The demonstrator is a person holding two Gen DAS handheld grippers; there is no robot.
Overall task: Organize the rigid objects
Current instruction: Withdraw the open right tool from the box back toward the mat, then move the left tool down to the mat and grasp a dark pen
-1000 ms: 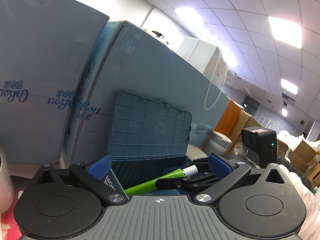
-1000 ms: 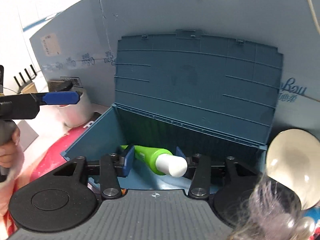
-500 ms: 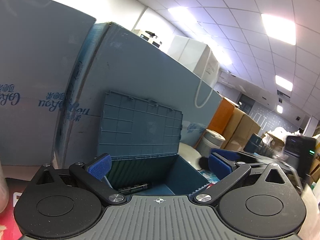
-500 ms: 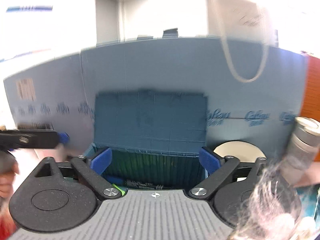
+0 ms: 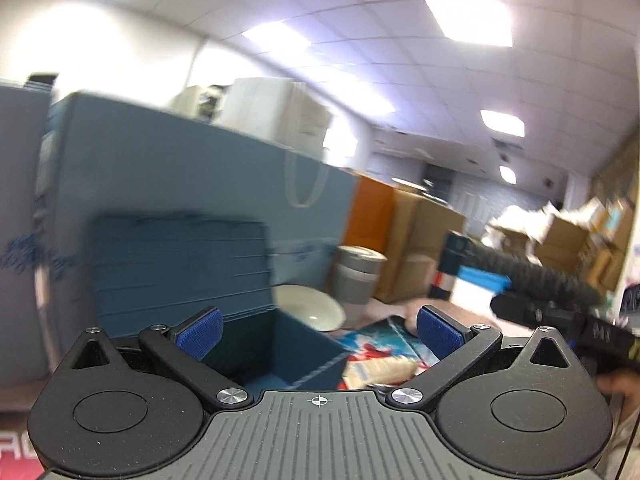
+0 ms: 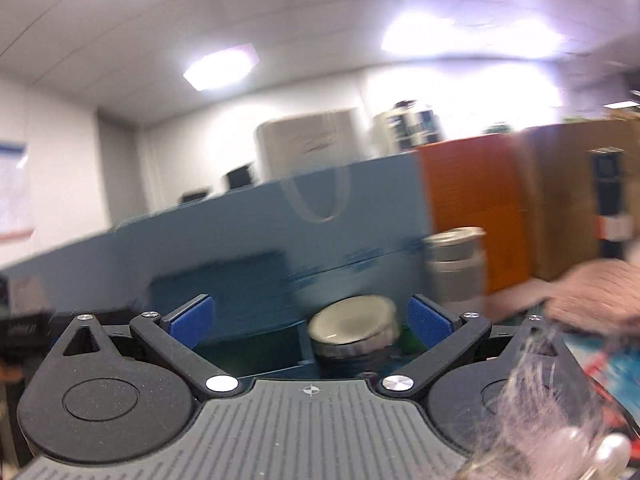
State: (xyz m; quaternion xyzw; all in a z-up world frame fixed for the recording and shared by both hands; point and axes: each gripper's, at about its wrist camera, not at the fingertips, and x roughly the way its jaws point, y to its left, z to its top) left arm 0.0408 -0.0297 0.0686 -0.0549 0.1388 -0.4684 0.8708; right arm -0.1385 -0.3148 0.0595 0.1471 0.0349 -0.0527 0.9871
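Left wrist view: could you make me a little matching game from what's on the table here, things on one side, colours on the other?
Things:
1. bowl
2. open box
3. canister
4. gripper pads

Colours:
a. silver-grey
b. bright blue
c. cream
d. dark teal

Pairs: 1-c, 2-d, 3-a, 4-b
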